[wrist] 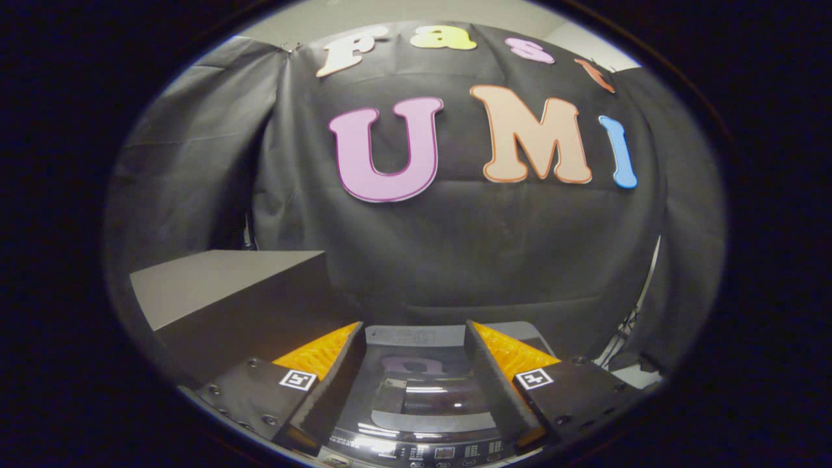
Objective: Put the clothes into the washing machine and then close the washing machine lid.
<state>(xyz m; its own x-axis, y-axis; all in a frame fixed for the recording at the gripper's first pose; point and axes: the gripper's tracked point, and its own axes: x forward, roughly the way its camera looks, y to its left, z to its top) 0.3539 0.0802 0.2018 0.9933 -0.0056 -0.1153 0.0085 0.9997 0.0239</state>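
Observation:
The washing machine [416,335] stands directly below me, seen from above. Its glass lid [422,396] lies flat and shut, with the booth wall reflected in it. A dark control panel [429,450] with small buttons runs along the machine's near edge. My gripper [414,325] hovers over the lid, open, with nothing between the fingers. The two fingers [338,383] straddle the lid's glass and point toward the machine's back edge.
A dark box with a grey flat top [221,279] stands to the left of the machine, higher than its lid. The black cloth wall [455,247] hangs close behind the machine. Cables [624,338] hang at the right by a gap in the cloth.

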